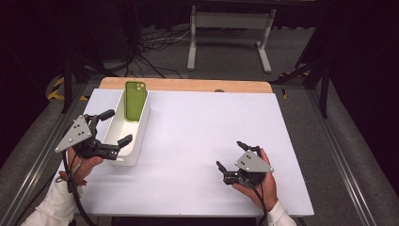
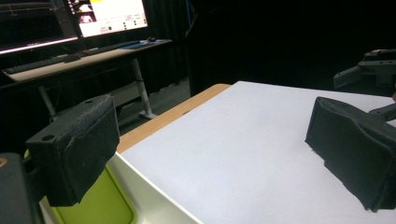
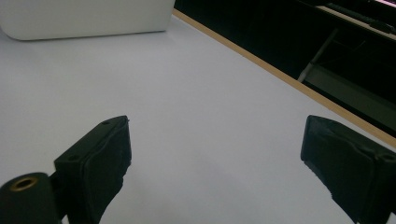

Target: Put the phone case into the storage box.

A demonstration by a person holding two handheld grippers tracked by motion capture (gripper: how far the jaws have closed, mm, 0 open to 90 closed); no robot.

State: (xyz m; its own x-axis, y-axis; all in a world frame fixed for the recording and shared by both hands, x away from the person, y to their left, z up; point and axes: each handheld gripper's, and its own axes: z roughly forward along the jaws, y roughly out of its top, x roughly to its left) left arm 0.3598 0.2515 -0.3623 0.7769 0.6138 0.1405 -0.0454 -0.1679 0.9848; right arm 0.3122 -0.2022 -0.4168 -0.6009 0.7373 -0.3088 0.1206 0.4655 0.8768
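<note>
A green phone (image 1: 134, 100) leans inside a long white bin (image 1: 118, 157) at the left of the table; its green edge (image 2: 100, 205) shows low in the left gripper view. My left gripper (image 1: 116, 127) hangs open over the bin's near end, jaws spread wide with nothing between them. My right gripper (image 1: 229, 154) rests open near the table's front right, empty, its jaws pointing toward the bin (image 3: 84, 18). The right gripper (image 2: 373, 70) also appears far off in the left gripper view.
The table (image 1: 202, 132) has a white top with a wooden strip (image 1: 188, 84) along its far edge. A white desk frame (image 1: 230, 37) and cables lie on the floor beyond. A desk with monitors (image 2: 93, 18) stands past the table's edge.
</note>
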